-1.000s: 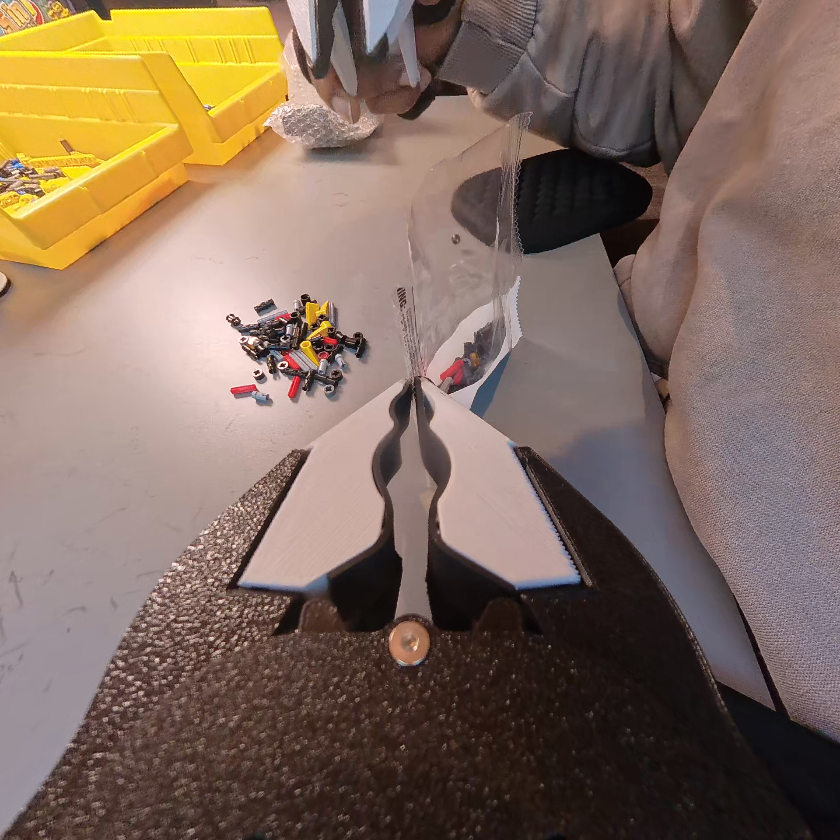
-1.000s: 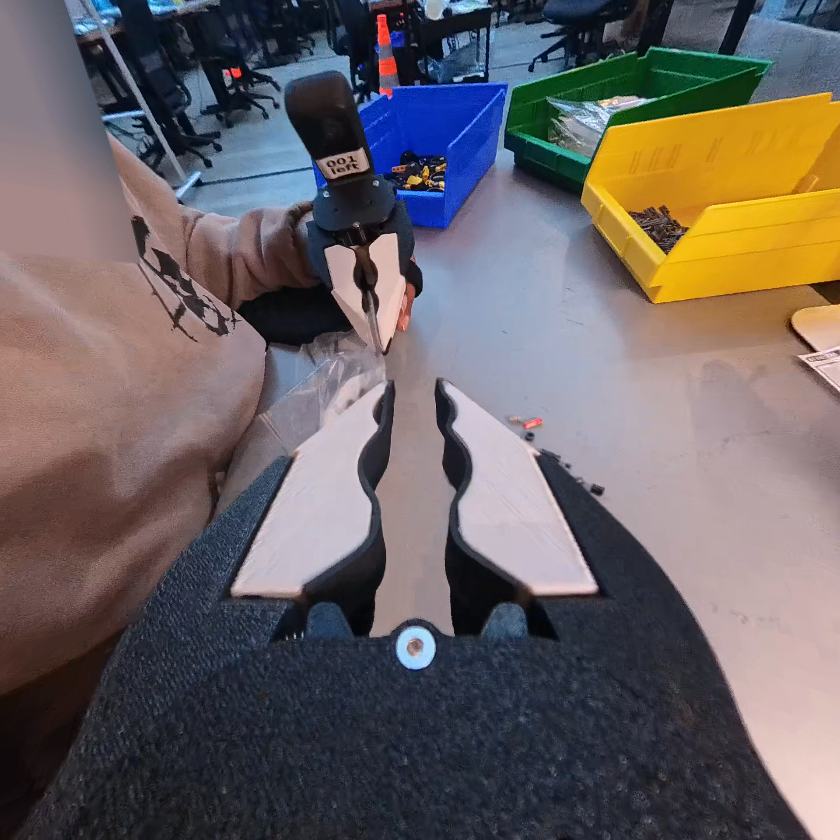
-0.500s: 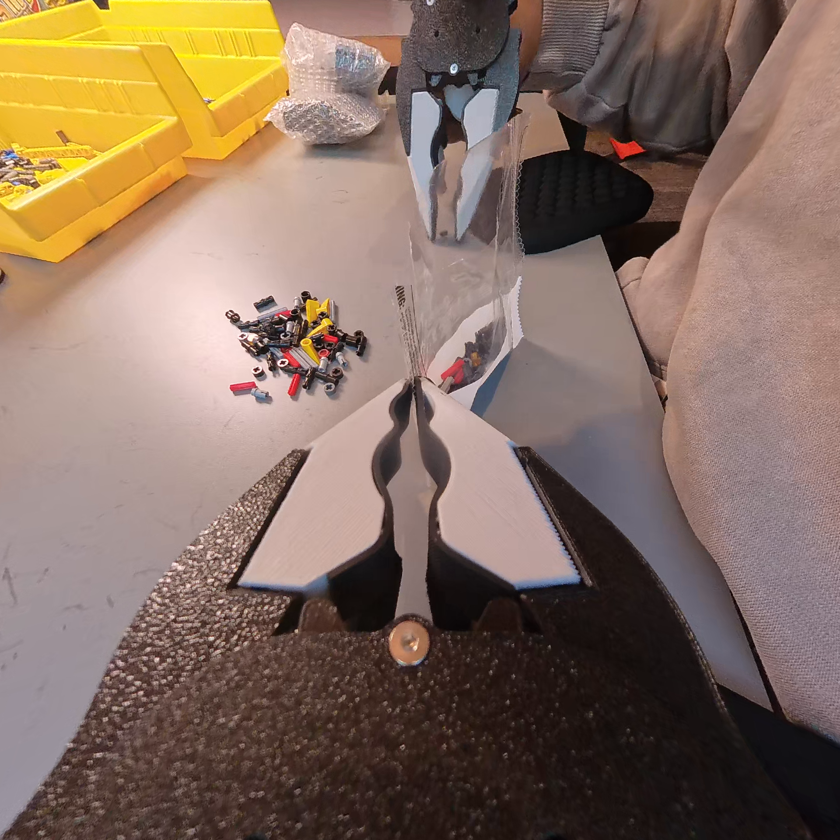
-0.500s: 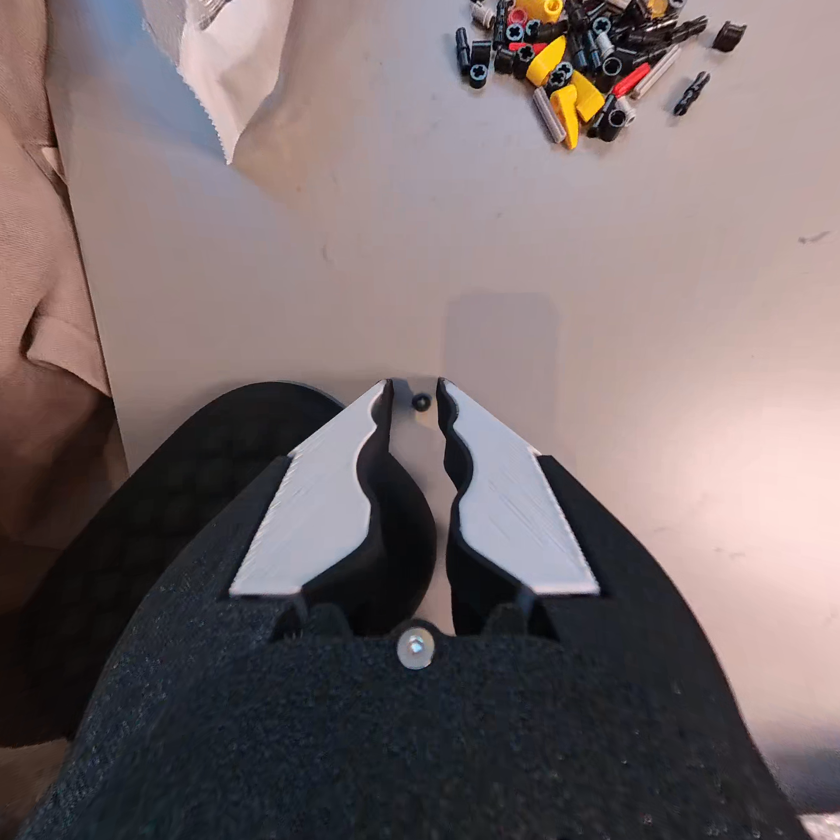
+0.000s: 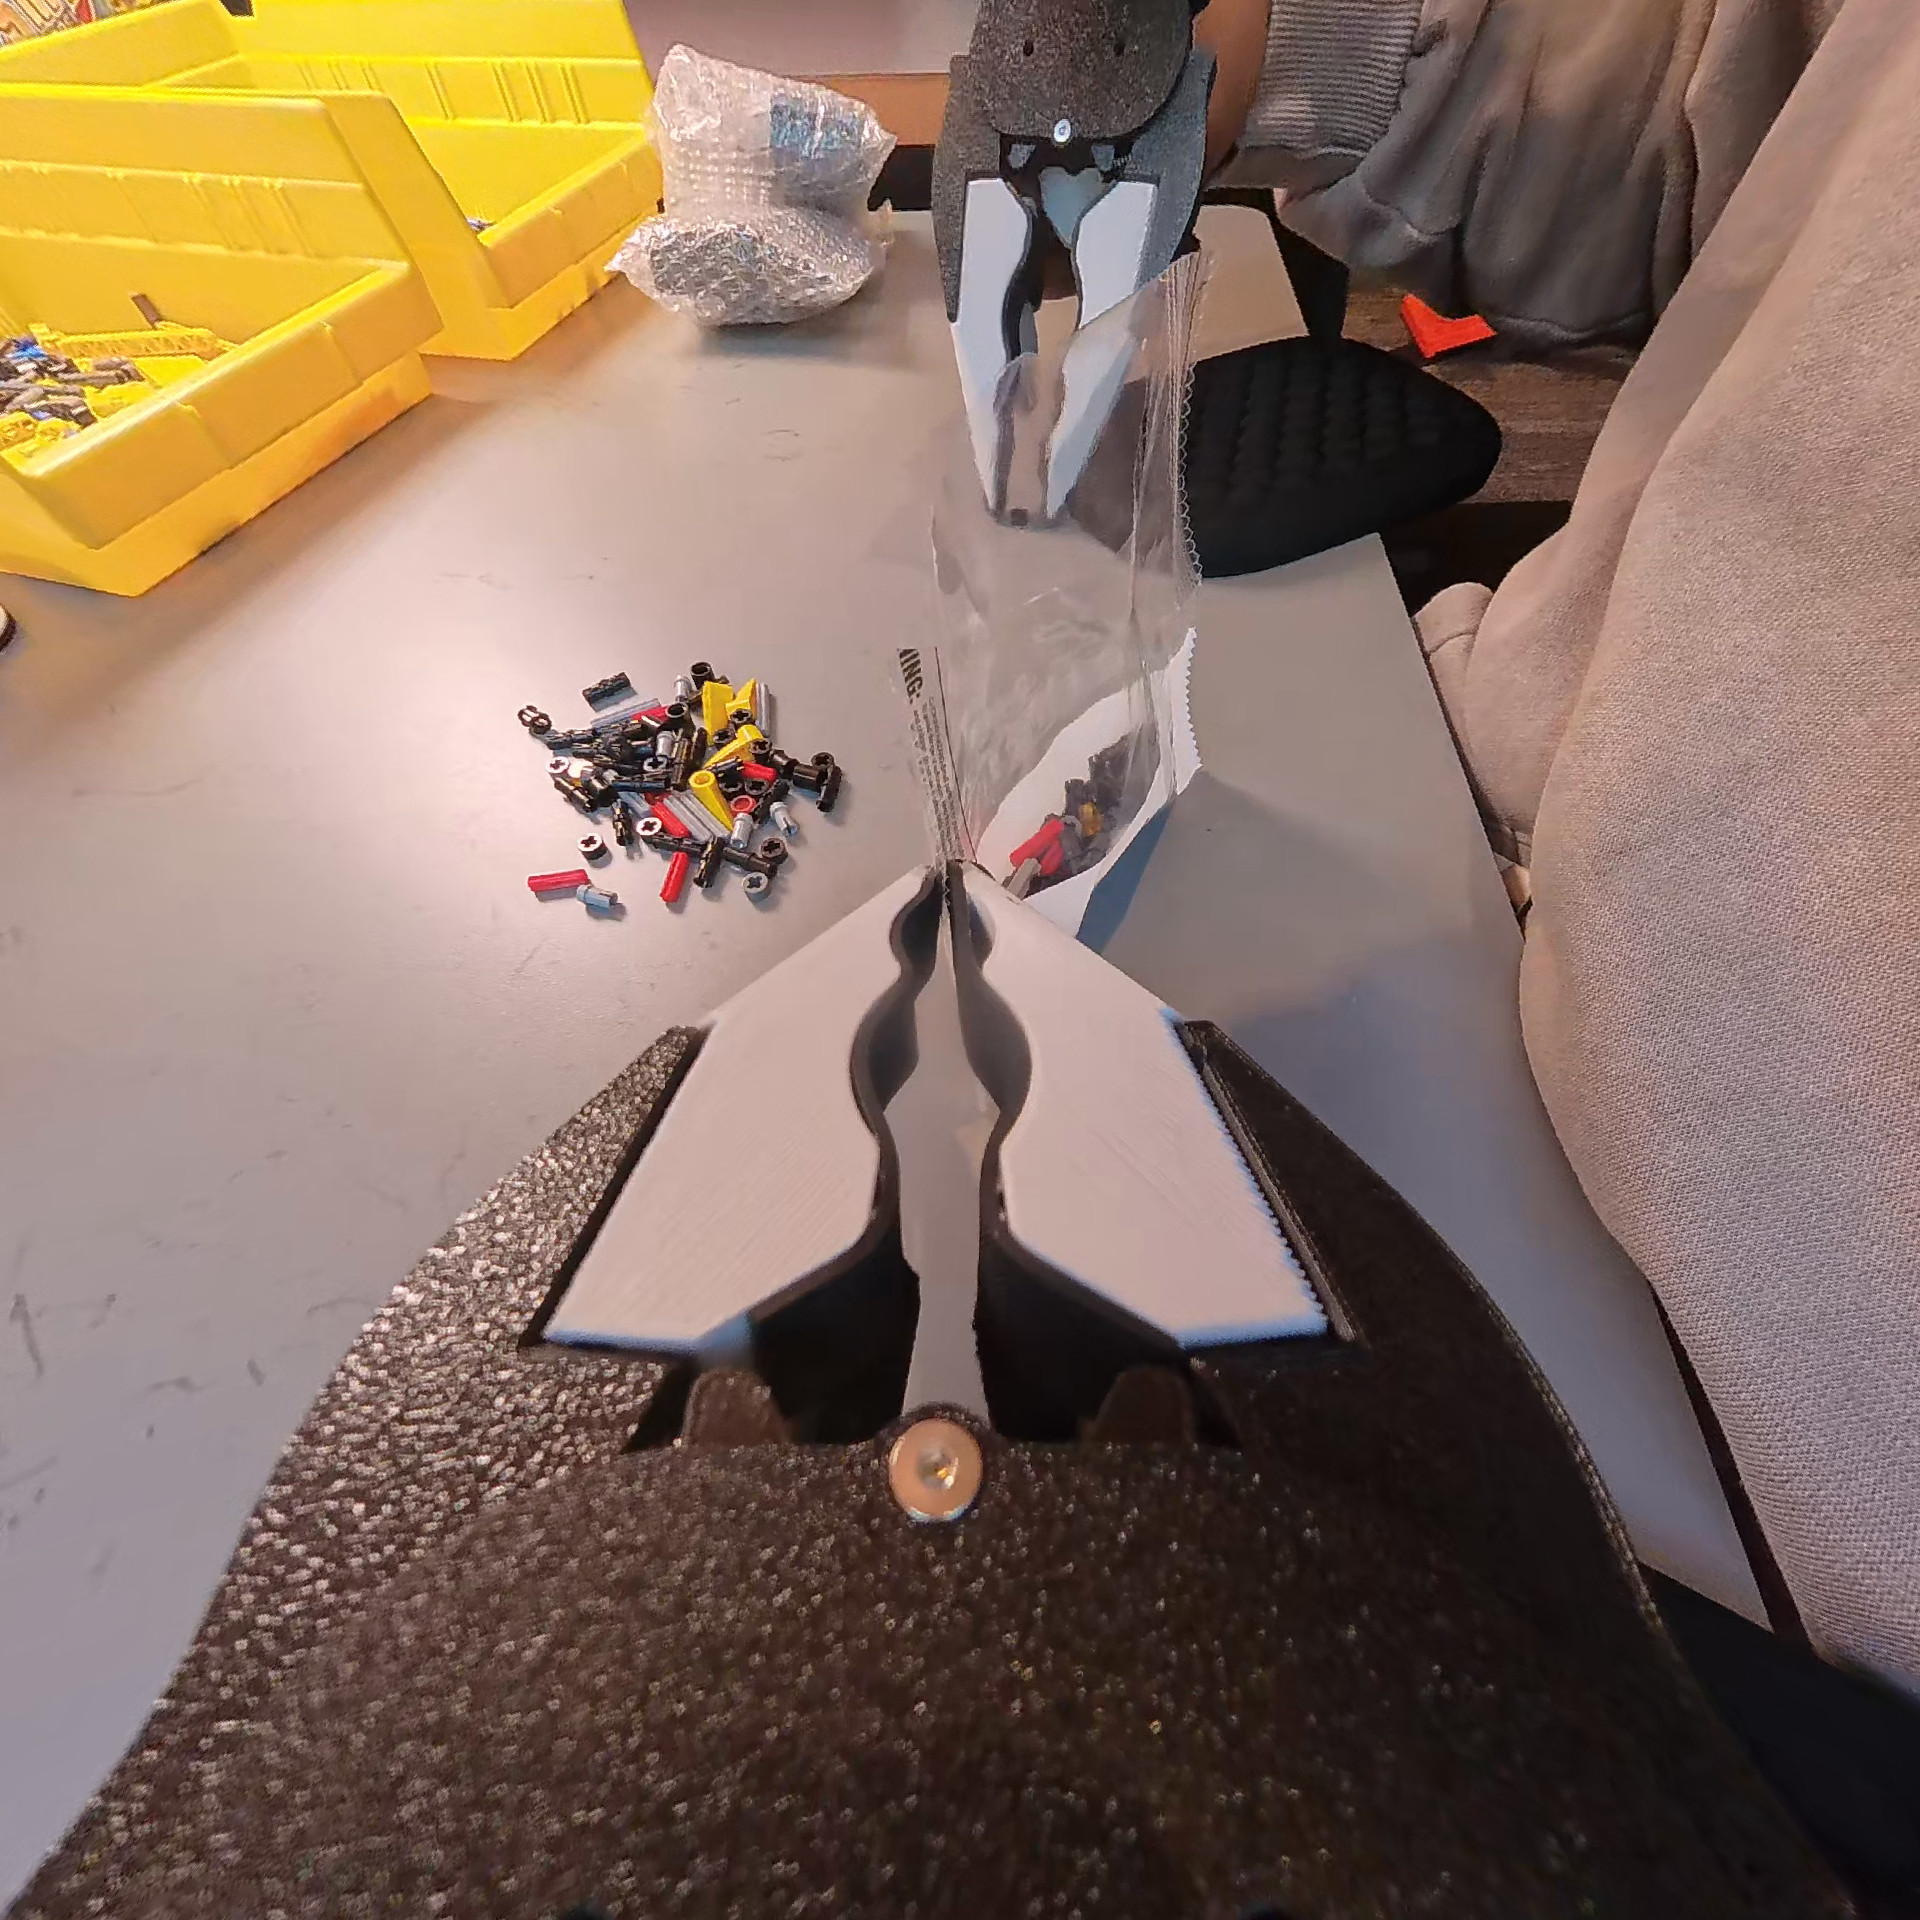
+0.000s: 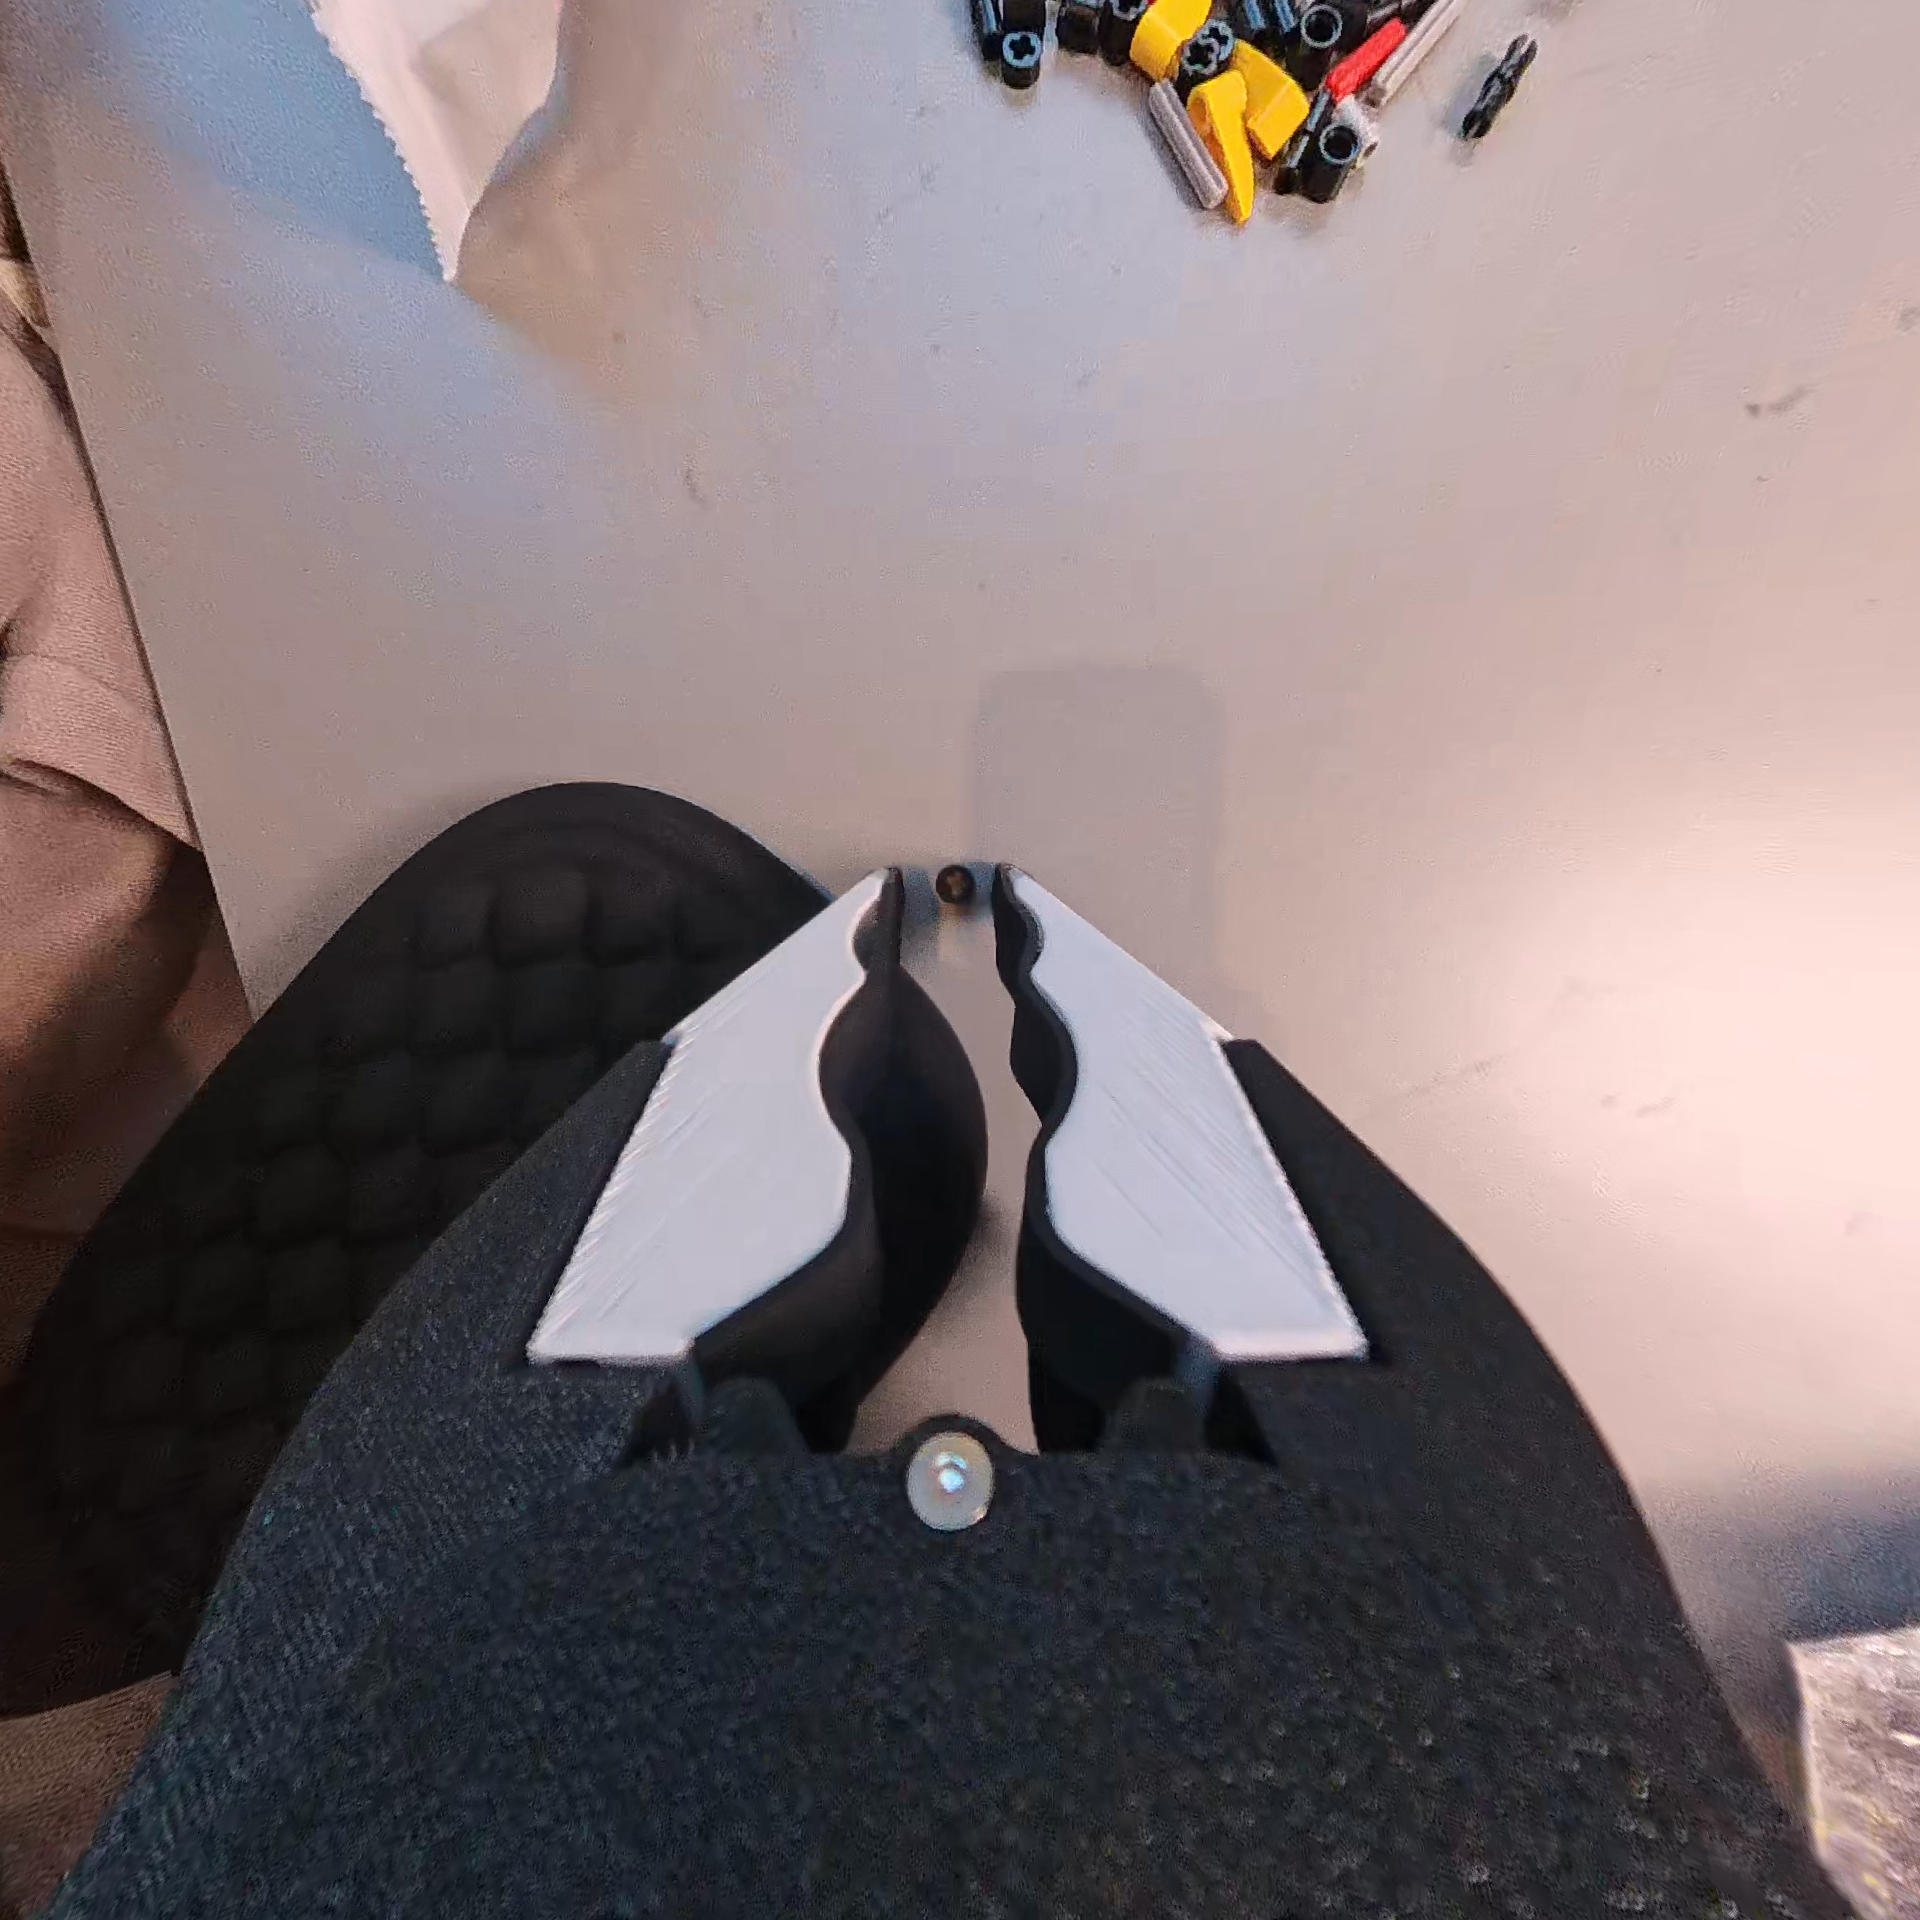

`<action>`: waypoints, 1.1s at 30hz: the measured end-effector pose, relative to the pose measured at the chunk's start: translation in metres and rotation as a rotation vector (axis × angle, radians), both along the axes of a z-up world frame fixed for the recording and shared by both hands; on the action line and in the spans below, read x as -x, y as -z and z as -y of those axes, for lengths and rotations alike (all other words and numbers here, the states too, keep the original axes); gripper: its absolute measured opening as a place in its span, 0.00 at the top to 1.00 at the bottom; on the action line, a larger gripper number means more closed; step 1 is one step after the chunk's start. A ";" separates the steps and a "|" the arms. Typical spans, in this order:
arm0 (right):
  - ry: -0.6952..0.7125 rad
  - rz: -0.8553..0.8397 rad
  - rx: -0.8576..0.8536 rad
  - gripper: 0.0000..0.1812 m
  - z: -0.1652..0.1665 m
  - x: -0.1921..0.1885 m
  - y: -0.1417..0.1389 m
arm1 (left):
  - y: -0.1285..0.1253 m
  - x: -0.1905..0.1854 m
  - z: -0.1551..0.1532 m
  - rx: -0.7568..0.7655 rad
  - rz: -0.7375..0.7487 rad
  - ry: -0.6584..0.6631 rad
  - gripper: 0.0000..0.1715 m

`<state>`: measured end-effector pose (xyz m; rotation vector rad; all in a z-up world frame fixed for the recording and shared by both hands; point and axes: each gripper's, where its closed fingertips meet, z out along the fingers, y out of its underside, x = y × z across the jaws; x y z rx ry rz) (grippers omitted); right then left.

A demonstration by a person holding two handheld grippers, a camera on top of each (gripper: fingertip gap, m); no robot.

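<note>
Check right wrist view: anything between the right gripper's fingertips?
Yes. One small black piece lies on the table between the open right gripper tips, untouched. Nothing else there.

- The left tool (image 5: 948, 883) has its jaws pinched together on the lower edge of a clear plastic bag (image 5: 1060, 644). The bag stands upright off the grey desk (image 5: 312, 1039), with a few small red and black parts (image 5: 1060, 831) in its low corner.
- The right tool (image 6: 945, 883) points down at the desk, jaws slightly apart, with a tiny black piece (image 6: 953, 883) between its tips.
- A loose pile of small black, yellow, red and grey parts (image 5: 686, 790) lies on the desk just left of the bag.
</note>
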<state>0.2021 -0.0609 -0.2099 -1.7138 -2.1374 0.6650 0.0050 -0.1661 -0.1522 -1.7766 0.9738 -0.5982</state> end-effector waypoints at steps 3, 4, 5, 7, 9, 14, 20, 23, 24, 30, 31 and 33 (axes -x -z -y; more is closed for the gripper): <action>0.014 -0.002 -0.008 0.95 -0.002 0.000 0.001 | 0.000 0.000 0.000 0.002 0.000 0.000 1.00; 0.010 -0.003 -0.009 0.97 -0.002 -0.001 0.001 | 0.000 0.000 0.000 0.002 0.000 0.000 1.00; 0.006 -0.003 -0.014 0.97 -0.002 -0.001 0.000 | 0.000 0.000 0.000 0.001 -0.001 0.000 1.00; -0.007 -0.050 -0.013 0.97 -0.001 0.006 -0.008 | 0.000 0.000 0.000 0.001 -0.002 -0.001 1.00; -0.037 -0.200 0.006 0.97 0.008 0.029 -0.036 | 0.001 0.000 -0.001 0.005 0.000 -0.001 1.00; -0.189 -0.685 0.126 0.96 0.063 0.102 -0.147 | 0.001 0.000 -0.001 0.007 0.000 -0.002 1.00; -0.288 -0.646 0.119 0.95 0.087 0.145 -0.143 | 0.001 0.000 -0.001 0.001 -0.003 0.000 1.00; -0.288 -0.637 0.141 0.91 0.087 0.148 -0.139 | 0.001 -0.001 0.000 -0.002 -0.005 0.002 1.00; -0.286 -0.639 0.146 0.90 0.087 0.148 -0.138 | 0.001 -0.001 0.000 -0.002 -0.005 0.003 1.00; -0.117 -0.596 0.091 0.89 0.033 0.145 -0.120 | 0.001 -0.002 0.000 -0.004 -0.006 0.007 1.00; -0.091 -0.508 0.063 0.89 0.021 0.143 -0.099 | 0.001 -0.002 0.001 -0.005 -0.006 0.008 1.00; -0.085 -0.364 0.005 0.89 0.012 0.139 -0.059 | 0.001 -0.002 0.001 -0.005 -0.006 0.011 1.00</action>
